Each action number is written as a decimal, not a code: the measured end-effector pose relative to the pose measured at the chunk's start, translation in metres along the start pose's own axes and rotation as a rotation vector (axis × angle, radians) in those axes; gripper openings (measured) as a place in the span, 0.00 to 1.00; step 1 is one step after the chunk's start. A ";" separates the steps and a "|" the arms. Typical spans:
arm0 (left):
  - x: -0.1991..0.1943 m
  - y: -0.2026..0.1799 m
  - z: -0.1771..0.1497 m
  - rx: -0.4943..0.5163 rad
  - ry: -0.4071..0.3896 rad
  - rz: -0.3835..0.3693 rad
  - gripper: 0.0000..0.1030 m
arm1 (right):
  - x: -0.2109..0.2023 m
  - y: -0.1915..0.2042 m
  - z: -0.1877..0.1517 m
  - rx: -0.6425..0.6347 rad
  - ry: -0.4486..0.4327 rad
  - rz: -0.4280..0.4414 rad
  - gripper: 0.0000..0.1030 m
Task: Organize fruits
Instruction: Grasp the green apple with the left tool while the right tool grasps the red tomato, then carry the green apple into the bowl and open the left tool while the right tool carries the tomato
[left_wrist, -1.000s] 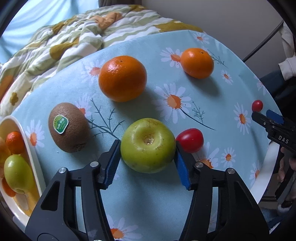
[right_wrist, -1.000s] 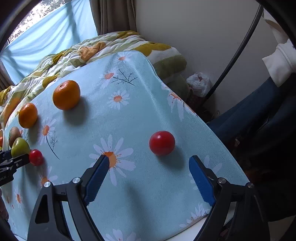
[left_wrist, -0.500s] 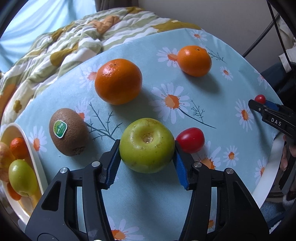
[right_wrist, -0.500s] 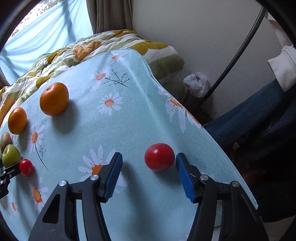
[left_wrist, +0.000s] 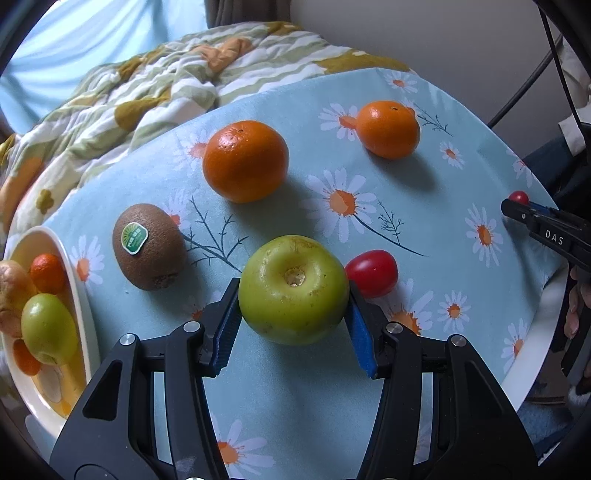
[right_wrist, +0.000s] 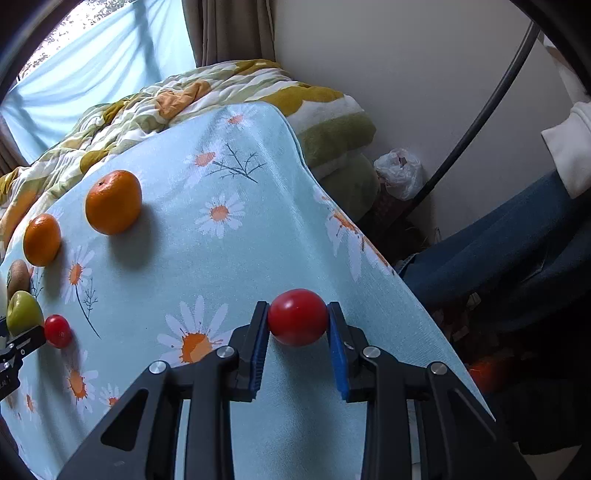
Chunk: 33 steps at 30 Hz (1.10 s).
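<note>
left wrist view: the green apple (left_wrist: 293, 290) sits on the daisy tablecloth (left_wrist: 369, 177), clamped between the blue pads of the left gripper (left_wrist: 293, 314); whether it clears the cloth is hard to tell. a red tomato (left_wrist: 372, 272) lies partly hidden behind one pad. the bowl (left_wrist: 83, 314) is cut off at the left edge. right wrist view: the right gripper (right_wrist: 297, 332) is closed on a round tomato (right_wrist: 297, 316) near the table's edge.
</note>
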<state>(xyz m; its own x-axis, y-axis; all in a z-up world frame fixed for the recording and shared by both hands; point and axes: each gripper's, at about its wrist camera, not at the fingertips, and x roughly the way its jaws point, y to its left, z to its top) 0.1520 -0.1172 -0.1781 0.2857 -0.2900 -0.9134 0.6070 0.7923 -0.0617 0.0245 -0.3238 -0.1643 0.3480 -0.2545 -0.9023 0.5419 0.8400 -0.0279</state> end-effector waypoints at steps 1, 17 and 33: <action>-0.003 -0.001 -0.001 -0.006 -0.005 0.003 0.57 | -0.001 0.001 0.000 -0.004 -0.003 0.007 0.28; -0.084 0.003 -0.003 -0.172 -0.153 0.051 0.57 | -0.049 0.048 0.021 -0.235 -0.086 0.201 0.28; -0.144 0.096 -0.033 -0.338 -0.252 0.154 0.57 | -0.093 0.171 0.029 -0.452 -0.132 0.417 0.28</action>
<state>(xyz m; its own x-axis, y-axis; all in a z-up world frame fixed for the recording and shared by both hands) 0.1443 0.0185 -0.0660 0.5506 -0.2435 -0.7984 0.2789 0.9552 -0.0990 0.1067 -0.1704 -0.0725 0.5680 0.1055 -0.8163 -0.0265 0.9936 0.1100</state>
